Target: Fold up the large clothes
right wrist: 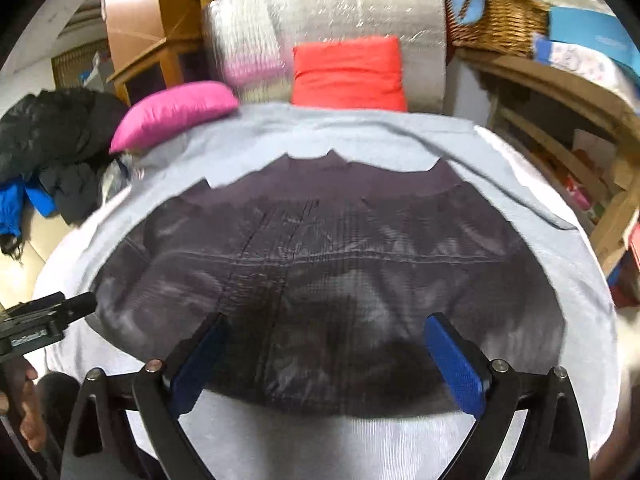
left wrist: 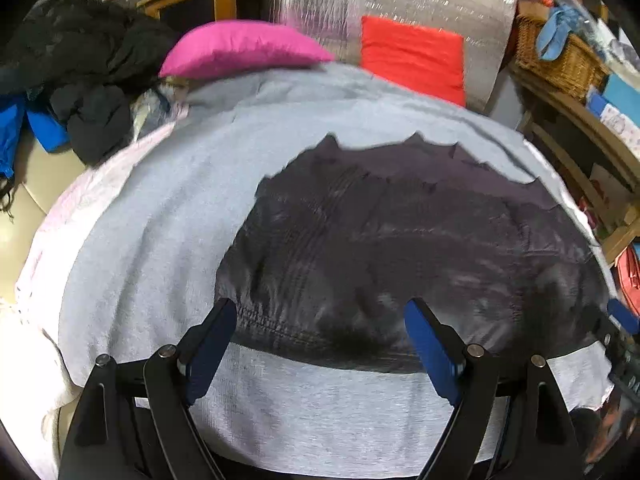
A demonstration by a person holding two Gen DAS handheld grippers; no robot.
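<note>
The dark garment (right wrist: 320,272) lies spread flat on the grey sheet (right wrist: 400,136). My left gripper (left wrist: 324,344) and right gripper (right wrist: 324,360) hang over its near hem, jaws apart, holding nothing. It looks thin, light, slippery; I would pinch the hem corners.

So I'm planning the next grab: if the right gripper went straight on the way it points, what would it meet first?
Most likely the dark garment spread on the grey sheet; the open right gripper points down at its near part, though depth is unclear.

A cluttered home storeroom: a woven wicker basket (right wrist: 500,20) is sitting upper right on wooden shelving (right wrist: 560,92), and dark coats (left wrist: 80,60) are piling up at the left.
</note>
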